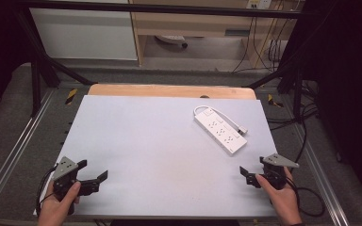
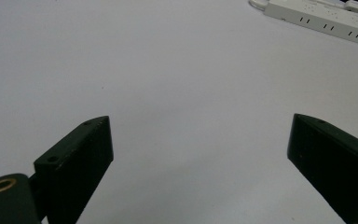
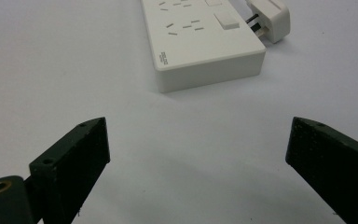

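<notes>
We hold our left gripper [image 1: 94, 181] low at the near left corner of the desk [image 1: 146, 155]. Its jaws are wide apart and have nothing between them. We hold our right gripper [image 1: 246, 176] at the near right corner, and its jaws are wide apart and empty too. Both sit back near our side, so we think they are just getting ready.

The thing nearest to us is the white power strip [image 1: 220, 130]. It lies flat on the far right part of the desk, turned at a slant, well apart from both grippers. Its plug [image 3: 272, 19] lies just beside one end, with the cord [image 1: 202, 108] curling round the far end.

In the right gripper view the strip is straight ahead of the jaws, so we think this hand is lined up to reach it first. In the left gripper view the strip [image 2: 321, 18] is far off in the top corner. Wide jaws make sense, because the strip is broad.
</notes>
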`<action>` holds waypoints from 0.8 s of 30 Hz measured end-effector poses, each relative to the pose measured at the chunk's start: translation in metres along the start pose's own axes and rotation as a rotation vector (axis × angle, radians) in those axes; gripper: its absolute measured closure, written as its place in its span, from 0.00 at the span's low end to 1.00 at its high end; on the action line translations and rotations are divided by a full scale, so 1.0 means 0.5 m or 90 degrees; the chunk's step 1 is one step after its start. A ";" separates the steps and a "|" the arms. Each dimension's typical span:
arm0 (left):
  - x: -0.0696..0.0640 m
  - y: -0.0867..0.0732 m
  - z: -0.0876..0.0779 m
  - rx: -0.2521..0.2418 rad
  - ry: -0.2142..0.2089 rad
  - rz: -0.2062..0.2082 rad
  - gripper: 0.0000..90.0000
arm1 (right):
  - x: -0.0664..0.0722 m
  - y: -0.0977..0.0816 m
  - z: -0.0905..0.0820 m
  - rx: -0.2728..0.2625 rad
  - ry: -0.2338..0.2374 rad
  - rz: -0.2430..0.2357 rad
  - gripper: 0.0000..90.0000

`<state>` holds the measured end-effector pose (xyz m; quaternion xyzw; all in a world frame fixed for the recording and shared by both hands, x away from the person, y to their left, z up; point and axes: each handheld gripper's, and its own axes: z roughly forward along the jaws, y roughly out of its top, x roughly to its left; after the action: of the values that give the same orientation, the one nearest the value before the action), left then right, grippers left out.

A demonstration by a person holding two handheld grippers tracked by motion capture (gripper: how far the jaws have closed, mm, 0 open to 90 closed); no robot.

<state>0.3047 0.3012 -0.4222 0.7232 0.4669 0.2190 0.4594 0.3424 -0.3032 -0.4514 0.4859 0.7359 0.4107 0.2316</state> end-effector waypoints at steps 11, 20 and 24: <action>-0.001 0.000 0.003 0.005 -0.002 0.003 0.08 | 0.003 0.005 0.003 0.013 0.010 0.002 0.08; -0.002 -0.001 0.004 0.009 -0.007 0.006 0.08 | 0.000 0.008 -0.002 0.015 0.004 0.007 0.08; -0.003 -0.001 0.005 0.012 -0.008 0.007 0.08 | 0.000 0.011 -0.003 0.029 0.010 0.009 0.07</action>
<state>0.3057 0.2990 -0.4238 0.7316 0.4620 0.2125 0.4541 0.3441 -0.3030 -0.4459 0.4929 0.7436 0.3990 0.2120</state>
